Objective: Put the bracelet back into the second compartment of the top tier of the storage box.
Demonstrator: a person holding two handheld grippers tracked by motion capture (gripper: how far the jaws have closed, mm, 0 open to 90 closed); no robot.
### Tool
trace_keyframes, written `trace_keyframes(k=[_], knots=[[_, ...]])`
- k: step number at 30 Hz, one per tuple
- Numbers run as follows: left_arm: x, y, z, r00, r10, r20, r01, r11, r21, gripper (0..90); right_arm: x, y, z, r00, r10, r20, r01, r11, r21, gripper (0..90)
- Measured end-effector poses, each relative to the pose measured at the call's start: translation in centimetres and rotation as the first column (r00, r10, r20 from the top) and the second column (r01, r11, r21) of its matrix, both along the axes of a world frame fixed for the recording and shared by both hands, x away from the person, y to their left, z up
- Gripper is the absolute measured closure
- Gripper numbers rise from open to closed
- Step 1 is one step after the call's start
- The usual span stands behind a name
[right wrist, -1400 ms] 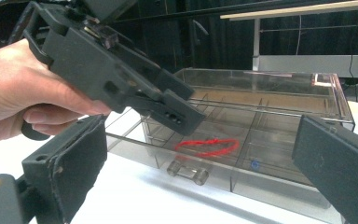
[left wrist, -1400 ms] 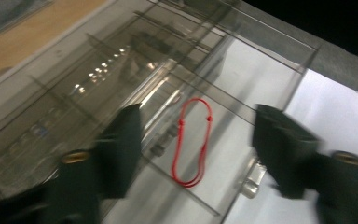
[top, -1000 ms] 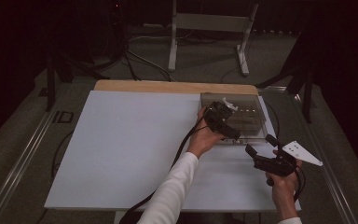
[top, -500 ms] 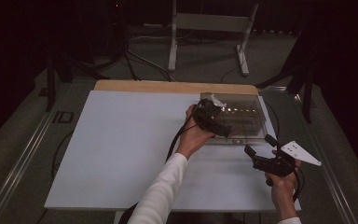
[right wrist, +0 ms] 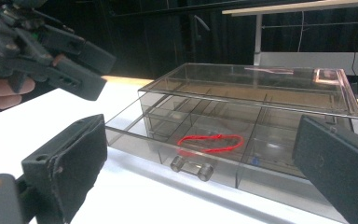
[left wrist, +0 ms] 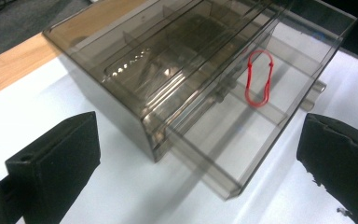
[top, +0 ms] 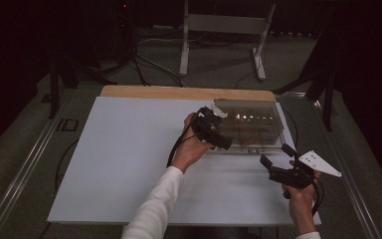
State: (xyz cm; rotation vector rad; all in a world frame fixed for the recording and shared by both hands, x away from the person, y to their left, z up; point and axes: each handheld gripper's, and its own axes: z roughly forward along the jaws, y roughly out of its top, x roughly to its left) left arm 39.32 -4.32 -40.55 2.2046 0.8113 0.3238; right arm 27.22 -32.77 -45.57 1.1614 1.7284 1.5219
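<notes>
A white-topped table (top: 129,164) with a light wooden strip along its far edge holds a smoky transparent plastic drawer box (top: 251,124) at its far right. The box's long axis runs left to right across the table. Its shallow, partitioned drawer (right wrist: 242,154) is pulled partly out toward the person, with a small clear handle (right wrist: 192,168) on its front. A red rubber band loop (right wrist: 210,142) lies stretched flat in one drawer compartment, lengthwise along the drawer front.

The left gripper (top: 214,130), held in the person's left hand (top: 191,149), hovers at the box's left end. Its black jaws are spread wide and hold nothing. The right gripper (top: 278,162), in the right hand (top: 301,196), sits just in front of the drawer. Its jaws are also wide apart and empty, pointing toward the drawer.
</notes>
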Motion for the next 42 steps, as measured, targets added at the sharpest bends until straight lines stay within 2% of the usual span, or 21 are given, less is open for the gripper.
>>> trace_keyframes(k=[5, 13, 17, 19, 21, 22, 28, 30, 35, 42], knots=[[-0.6, 1.2, 0.1, 0.9997, -0.015, 0.021, 0.014, 0.9997, 0.021, 1.0, 0.0, 0.0, 0.0, 1.0000, -0.001, 0.000, 0.001, 1.000, 0.001, 3.4], [-1.6, 3.6, 0.4, 0.9988, -0.024, 0.042, 0.024, 0.9997, 0.000, 1.0, 0.0, 0.1, 0.0, 1.0000, 0.000, -0.002, 0.000, 1.000, -0.002, 3.3], [-2.1, 4.6, 0.5, 0.9978, -0.036, 0.055, 0.036, 0.9993, 0.006, 1.0, 0.0, 0.0, -0.1, 1.0000, -0.002, -0.004, 0.002, 1.000, 0.001, 3.4], [-2.2, 4.9, 0.6, 0.9977, -0.032, 0.060, 0.032, 0.9995, 0.000, 1.0, 0.0, 0.1, -0.1, 1.0000, -0.001, -0.004, 0.001, 1.000, -0.002, 3.4], [-2.7, 5.8, 0.7, 0.9957, -0.010, 0.092, 0.010, 0.9999, 0.002, 1.0, 0.0, 0.1, 0.0, 1.0000, 0.001, -0.003, -0.001, 1.000, -0.002, 3.4], [-2.9, 6.1, 0.7, 0.9955, -0.005, 0.095, 0.005, 1.0000, -0.005, 1.0, 0.0, 0.1, 0.0, 1.0000, 0.001, -0.003, -0.001, 1.000, -0.002, 3.4], [-3.6, 8.1, 0.3, 0.9969, -0.005, 0.079, 0.006, 0.9998, -0.017, 1.1, 0.0, 0.2, -0.1, 1.0000, 0.000, -0.006, 0.000, 1.000, -0.003, 3.4], [-3.8, 8.8, 0.1, 0.9971, 0.003, 0.076, -0.001, 0.9995, -0.032, 1.1, 0.0, 0.2, -0.1, 1.0000, 0.003, -0.006, -0.003, 1.000, -0.005, 3.4], [-4.2, 10.2, 0.0, 0.9950, 0.037, 0.093, -0.032, 0.9981, -0.053, 1.2, 0.0, 0.3, -0.2, 1.0000, 0.003, -0.008, -0.003, 1.000, -0.005, 3.4], [-5.2, 12.3, -0.2, 0.9942, 0.040, 0.100, -0.034, 0.9976, -0.061, 1.2, 0.0, 0.3, -0.1, 1.0000, 0.004, -0.007, -0.004, 1.000, -0.005, 3.4]])
